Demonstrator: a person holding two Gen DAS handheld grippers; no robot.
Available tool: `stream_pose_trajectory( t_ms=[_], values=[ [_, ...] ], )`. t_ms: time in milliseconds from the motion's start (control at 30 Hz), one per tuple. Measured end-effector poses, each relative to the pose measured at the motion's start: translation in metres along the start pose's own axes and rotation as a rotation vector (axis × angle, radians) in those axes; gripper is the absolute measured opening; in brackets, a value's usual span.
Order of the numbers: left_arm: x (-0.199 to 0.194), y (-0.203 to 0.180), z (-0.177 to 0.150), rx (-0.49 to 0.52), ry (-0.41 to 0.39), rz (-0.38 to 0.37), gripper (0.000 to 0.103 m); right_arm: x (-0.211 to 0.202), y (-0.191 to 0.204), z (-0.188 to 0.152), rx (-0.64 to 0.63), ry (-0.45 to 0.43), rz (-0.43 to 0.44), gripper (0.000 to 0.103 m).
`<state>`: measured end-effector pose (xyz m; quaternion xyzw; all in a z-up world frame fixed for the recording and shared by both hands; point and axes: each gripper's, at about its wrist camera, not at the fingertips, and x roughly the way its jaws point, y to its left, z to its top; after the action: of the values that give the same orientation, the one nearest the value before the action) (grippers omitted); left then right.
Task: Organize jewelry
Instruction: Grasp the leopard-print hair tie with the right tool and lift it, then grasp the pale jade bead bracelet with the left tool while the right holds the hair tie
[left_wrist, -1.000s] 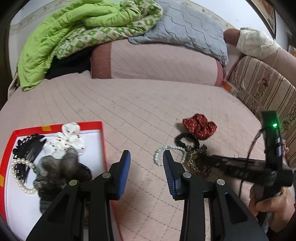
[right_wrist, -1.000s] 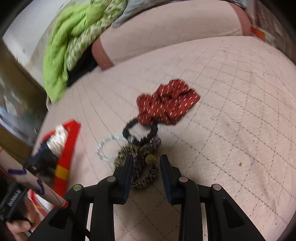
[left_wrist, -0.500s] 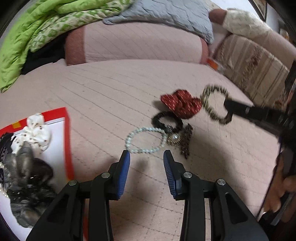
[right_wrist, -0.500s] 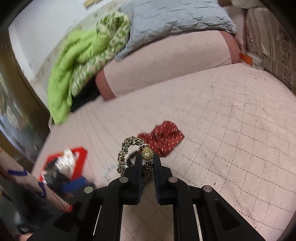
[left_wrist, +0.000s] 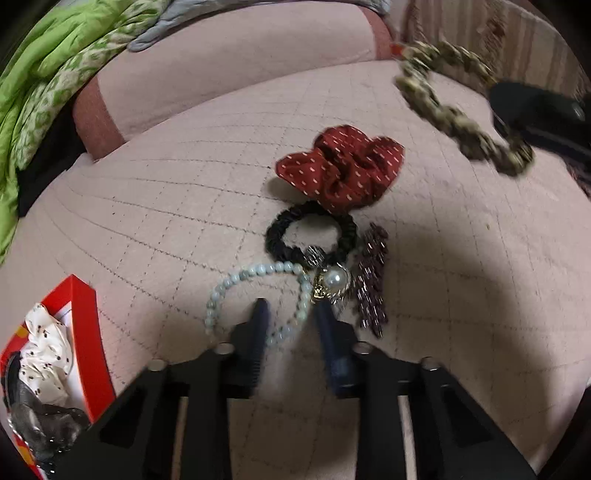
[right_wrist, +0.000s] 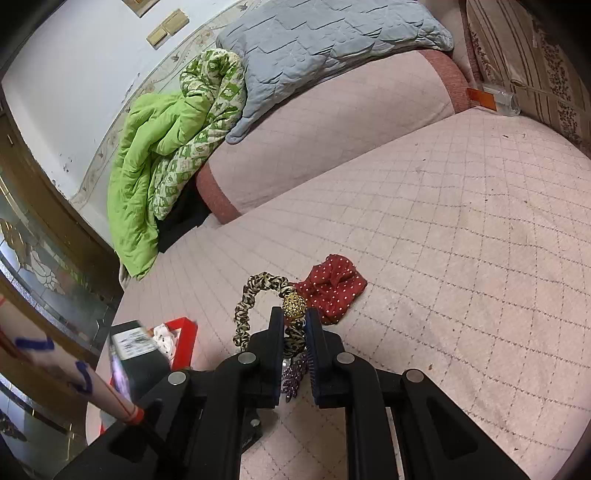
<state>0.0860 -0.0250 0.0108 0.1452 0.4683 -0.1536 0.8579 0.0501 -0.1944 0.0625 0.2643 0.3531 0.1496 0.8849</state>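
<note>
My right gripper (right_wrist: 294, 314) is shut on a leopard-print hair tie (right_wrist: 255, 295) with a gold bead and holds it above the bed; the tie also shows lifted at the top right of the left wrist view (left_wrist: 458, 122). My left gripper (left_wrist: 291, 310) is open, low over a pale bead bracelet (left_wrist: 255, 291), its fingers either side of the bracelet's right part. Beside the bracelet lie a black hair tie (left_wrist: 310, 232) with a pearl charm, a purple beaded clip (left_wrist: 371, 280) and a red dotted scrunchie (left_wrist: 343, 168). The red-rimmed tray (left_wrist: 83, 332) holds a white scrunchie and dark hair pieces.
Pink quilted bed cover (right_wrist: 461, 240) all around. A pink bolster (right_wrist: 332, 122), green quilt (right_wrist: 147, 155) and grey blanket (right_wrist: 325, 37) lie at the back. A striped sofa back (right_wrist: 546, 66) is at the right. A wooden cabinet (right_wrist: 48, 229) stands on the left.
My right gripper closed on the leopard hair tie and lifted it off the bed. My left gripper moved right and down from the tray to the bead bracelet.
</note>
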Motion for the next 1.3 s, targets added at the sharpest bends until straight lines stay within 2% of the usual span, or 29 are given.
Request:
stream_pose_trajectory(
  t_ms=[33,100,133,200,367,467,633,933,1067,1300],
  values=[
    [0.000,-0.001,-0.001,-0.003,-0.008,0.009,0.005,0.000,0.000,0.000,0.002,0.001,0.002,0.013],
    [-0.005,-0.004,-0.005,-0.024,-0.027,0.028,0.005,0.001,-0.002,0.001,0.014,-0.001,0.005,0.013],
    [-0.010,-0.003,-0.011,-0.060,-0.036,0.015,0.005,0.000,-0.003,0.002,0.020,0.000,0.010,0.013],
    [-0.028,0.001,-0.025,-0.146,-0.069,-0.059,0.005,0.000,-0.004,0.002,0.027,0.002,0.018,0.013],
    [-0.084,0.009,-0.053,-0.230,-0.187,-0.137,0.005,-0.005,0.004,0.002,0.002,-0.008,0.037,0.013],
    [-0.118,0.020,-0.061,-0.262,-0.268,-0.127,0.005,-0.005,0.009,0.000,-0.018,-0.008,0.039,0.013],
    [-0.141,0.044,-0.071,-0.294,-0.357,-0.110,0.005,-0.001,0.016,-0.004,-0.041,0.002,0.039,0.013],
    [-0.149,0.062,-0.074,-0.300,-0.412,-0.074,0.005,0.013,0.041,-0.014,-0.123,0.015,0.038,0.013],
    [-0.152,0.063,-0.076,-0.278,-0.416,-0.045,0.005,0.022,0.054,-0.019,-0.155,0.022,0.046,0.013],
    [-0.157,0.071,-0.079,-0.306,-0.428,-0.043,0.005,0.032,0.073,-0.027,-0.208,0.039,0.059,0.013]
  ],
)
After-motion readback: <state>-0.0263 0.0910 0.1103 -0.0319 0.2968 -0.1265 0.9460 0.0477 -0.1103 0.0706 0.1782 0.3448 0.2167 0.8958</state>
